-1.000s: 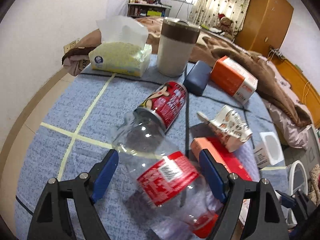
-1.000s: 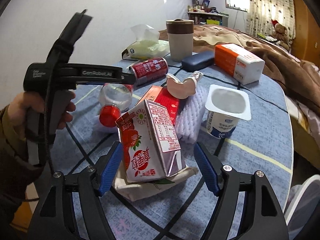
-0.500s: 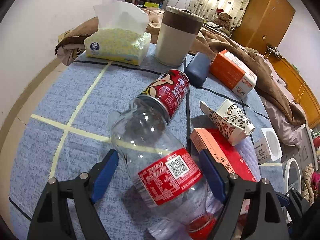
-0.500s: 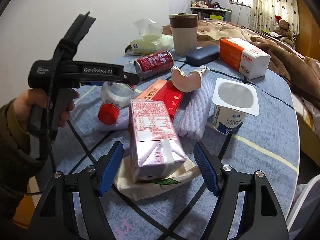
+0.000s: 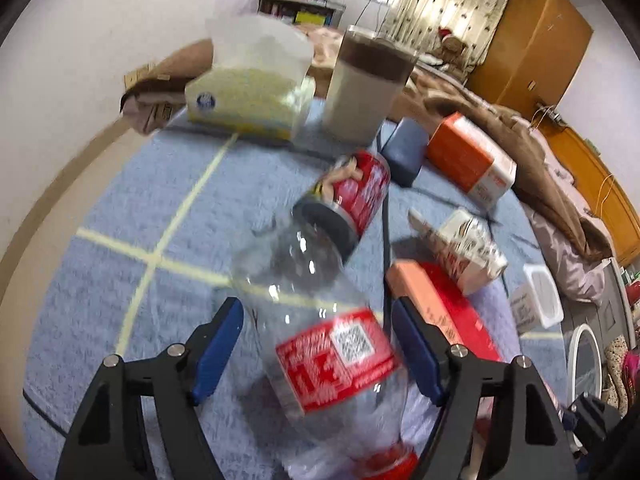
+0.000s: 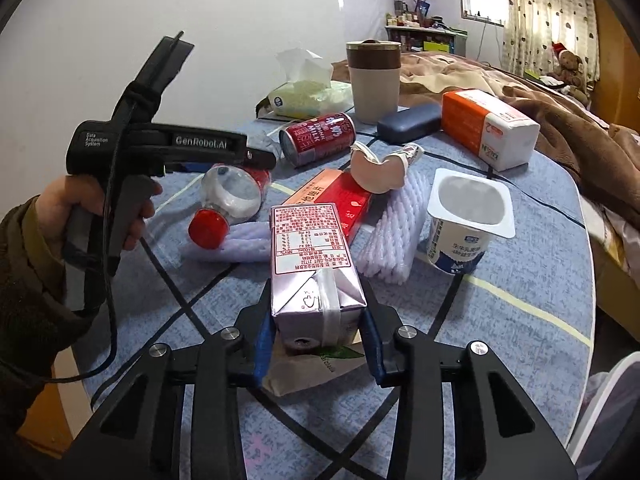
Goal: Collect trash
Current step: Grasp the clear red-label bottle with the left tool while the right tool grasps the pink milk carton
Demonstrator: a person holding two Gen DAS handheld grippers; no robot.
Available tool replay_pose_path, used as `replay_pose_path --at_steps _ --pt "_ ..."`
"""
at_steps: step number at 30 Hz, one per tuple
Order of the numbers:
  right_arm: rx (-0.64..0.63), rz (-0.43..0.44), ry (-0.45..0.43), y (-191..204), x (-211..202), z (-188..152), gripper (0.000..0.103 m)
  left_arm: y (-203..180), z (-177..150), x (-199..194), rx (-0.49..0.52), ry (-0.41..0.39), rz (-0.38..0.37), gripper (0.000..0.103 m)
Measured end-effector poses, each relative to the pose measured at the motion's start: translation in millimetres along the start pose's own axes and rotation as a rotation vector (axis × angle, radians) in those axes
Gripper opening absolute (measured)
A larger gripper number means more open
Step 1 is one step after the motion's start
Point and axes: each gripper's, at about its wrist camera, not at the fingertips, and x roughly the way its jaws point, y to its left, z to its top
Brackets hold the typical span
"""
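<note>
— Left wrist view: what is happening?
— The left gripper is straddling a clear plastic bottle lying on the blue surface; whether its pads are pressing it, I cannot tell.

— And the right wrist view?
— The right gripper, jaws just closing, is clamping a pink milk carton beside a yoghurt cup.
</note>
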Motion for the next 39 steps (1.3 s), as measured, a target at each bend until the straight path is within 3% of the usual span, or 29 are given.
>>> replay_pose_path --at_steps 6,11,15,25,39 --pt "0.013 -0.013 -0.008 -2.0 -1.6 -0.6 0.039 -1.0 -0.5 22.8 -0.046 0.088 0.02 0.08" --pt "0.025 -0.015 -0.02 -4.2 -3.9 -0.8 0.039 -3.2 -3.0 22.5 -0.073 0.074 0.025 0.075" --pt "0.034 -0.024 -0.038 -7.3 -9.4 -0.9 0.039 -4.3 -6.4 17.9 -0.08 0.073 -0.013 0.071" --pt "0.087 -0.014 -0.088 -16.0 -21.6 -2.6 0.039 -23.3 -15.5 -27.3 0.005 -0.032 -0.001 0.068" --pt "0.145 -0.054 -0.175 -26.1 -60.6 -9.3 0.039 -49.3 -36.6 -82.7 0.038 -0.169 -0.026 0.065"
